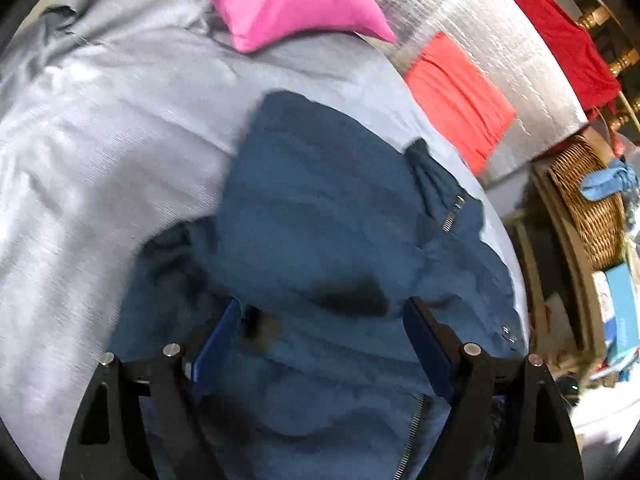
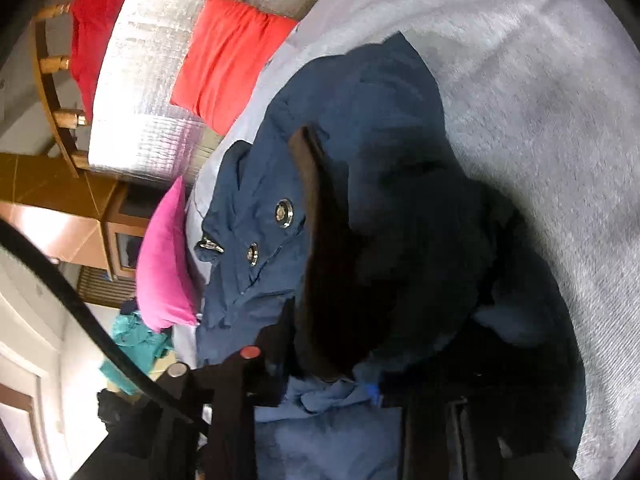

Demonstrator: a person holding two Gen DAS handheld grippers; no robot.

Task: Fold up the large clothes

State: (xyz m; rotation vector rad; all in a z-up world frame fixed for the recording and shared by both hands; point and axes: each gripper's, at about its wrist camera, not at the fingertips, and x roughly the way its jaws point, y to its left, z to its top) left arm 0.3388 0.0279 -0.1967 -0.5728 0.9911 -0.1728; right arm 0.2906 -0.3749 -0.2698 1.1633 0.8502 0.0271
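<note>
Left wrist view is showing us the largest thing first: the bed [image 1: 100, 152], its grey cover spreading under everything, and we are working over the navy jacket [image 1: 320, 216] that is lying bunched in a heap near the bed's edge. Because it is sitting so close to that edge, we are judging that a careless pull could be dragging a panel off the side, toward the wicker basket [image 1: 588, 208] below.

Our left gripper [image 1: 324, 340] is hovering with its fingers spread wide, the jacket's cloth lying between them but not pinched; closing now could be catching several layers at once and locking the bunching in.

Our right gripper [image 2: 340, 392] is buried in blue folds, and we cannot tell whether its fingers are clamping the cloth.

Smaller hazards: the zipper [image 1: 412, 436] could be snagging on a finger, and the metal snaps [image 2: 284, 213] could be stopping a fold from lying flat.
</note>
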